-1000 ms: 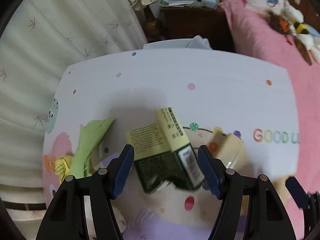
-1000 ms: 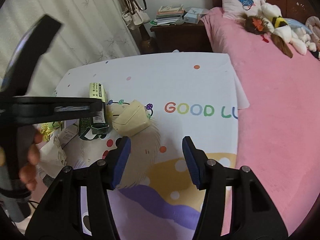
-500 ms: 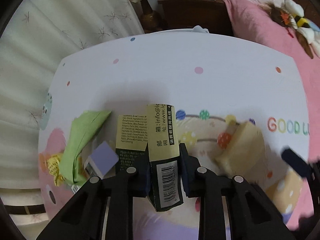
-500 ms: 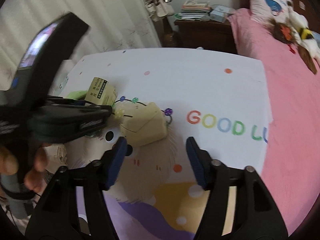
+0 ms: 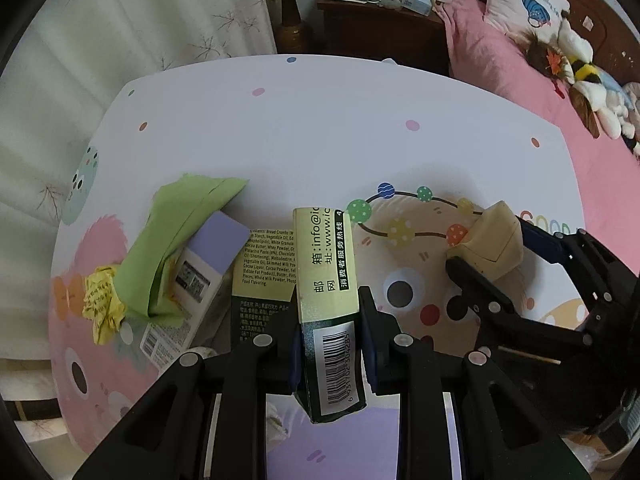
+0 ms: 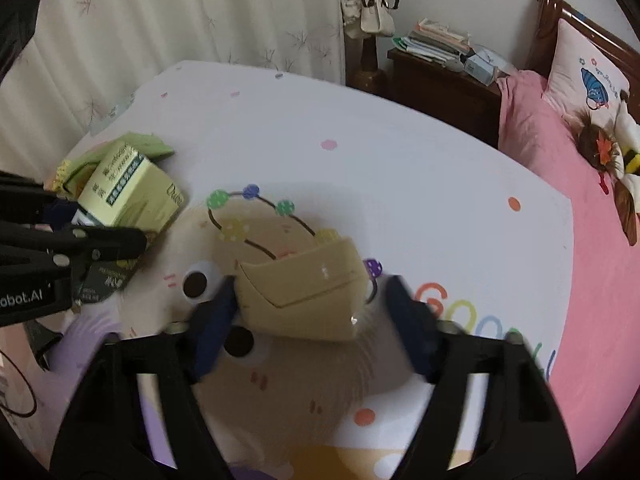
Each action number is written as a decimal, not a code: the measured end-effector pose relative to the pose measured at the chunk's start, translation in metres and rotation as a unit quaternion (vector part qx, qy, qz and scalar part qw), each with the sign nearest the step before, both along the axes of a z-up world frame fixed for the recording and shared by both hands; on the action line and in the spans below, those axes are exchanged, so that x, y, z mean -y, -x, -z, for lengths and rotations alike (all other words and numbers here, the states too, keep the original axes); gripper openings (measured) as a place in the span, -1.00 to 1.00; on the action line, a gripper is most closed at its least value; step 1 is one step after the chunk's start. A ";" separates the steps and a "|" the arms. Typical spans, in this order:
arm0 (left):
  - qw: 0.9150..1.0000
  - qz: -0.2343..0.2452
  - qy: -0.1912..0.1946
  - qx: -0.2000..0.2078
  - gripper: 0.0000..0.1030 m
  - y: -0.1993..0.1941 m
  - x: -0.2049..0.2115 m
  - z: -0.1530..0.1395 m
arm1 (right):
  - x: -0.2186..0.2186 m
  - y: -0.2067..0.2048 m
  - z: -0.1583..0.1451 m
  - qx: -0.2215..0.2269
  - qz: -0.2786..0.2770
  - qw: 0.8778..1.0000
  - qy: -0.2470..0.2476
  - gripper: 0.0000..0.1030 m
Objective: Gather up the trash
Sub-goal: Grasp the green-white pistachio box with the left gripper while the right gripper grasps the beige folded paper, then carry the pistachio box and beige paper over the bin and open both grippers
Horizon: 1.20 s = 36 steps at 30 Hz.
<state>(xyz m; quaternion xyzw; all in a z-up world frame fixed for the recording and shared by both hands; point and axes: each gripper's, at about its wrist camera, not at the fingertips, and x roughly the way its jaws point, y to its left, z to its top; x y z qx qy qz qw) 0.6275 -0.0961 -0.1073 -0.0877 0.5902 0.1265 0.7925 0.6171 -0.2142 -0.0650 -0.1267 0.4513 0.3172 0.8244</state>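
Observation:
My left gripper (image 5: 329, 344) is shut on a yellow-green carton (image 5: 326, 280) with a barcode and holds it above the patterned table (image 5: 320, 120). The carton also shows in the right wrist view (image 6: 128, 192). My right gripper (image 6: 310, 312) is open around a beige folded paper box (image 6: 304, 296) that lies on the table, its left finger touching the box. The box and right gripper also show in the left wrist view (image 5: 490, 240).
A green paper wrapper (image 5: 180, 232), a purple-topped box (image 5: 200, 264), a crumpled yellow paper (image 5: 102, 304) and a flattened dark carton (image 5: 260, 280) lie at the table's left. A pink bed (image 6: 580, 200) lies to the right, a nightstand (image 6: 440, 80) behind.
My left gripper lifted the carton higher and nearer the camera. My right gripper moved forward and now straddles the beige box.

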 end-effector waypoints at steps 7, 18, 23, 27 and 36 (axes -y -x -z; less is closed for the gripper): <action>0.999 0.026 0.022 0.021 -0.54 0.030 0.009 -0.029 | 0.014 0.022 -0.019 -0.028 0.043 0.998 -0.031 0.17; 0.988 0.120 0.071 0.065 -0.54 0.148 0.045 -0.099 | 0.060 0.137 -0.067 -0.058 0.131 0.988 -0.060 0.17; 0.977 0.173 0.095 0.079 -0.54 0.234 0.042 -0.121 | 0.067 0.221 -0.091 -0.059 0.173 0.980 -0.074 0.17; 0.966 0.223 0.094 0.094 -0.54 0.318 0.022 -0.134 | 0.055 0.298 -0.109 -0.051 0.209 0.974 -0.075 0.17; 0.943 0.309 0.063 0.105 -0.54 0.493 -0.058 -0.127 | -0.001 0.470 -0.117 -0.068 0.297 0.948 -0.096 0.17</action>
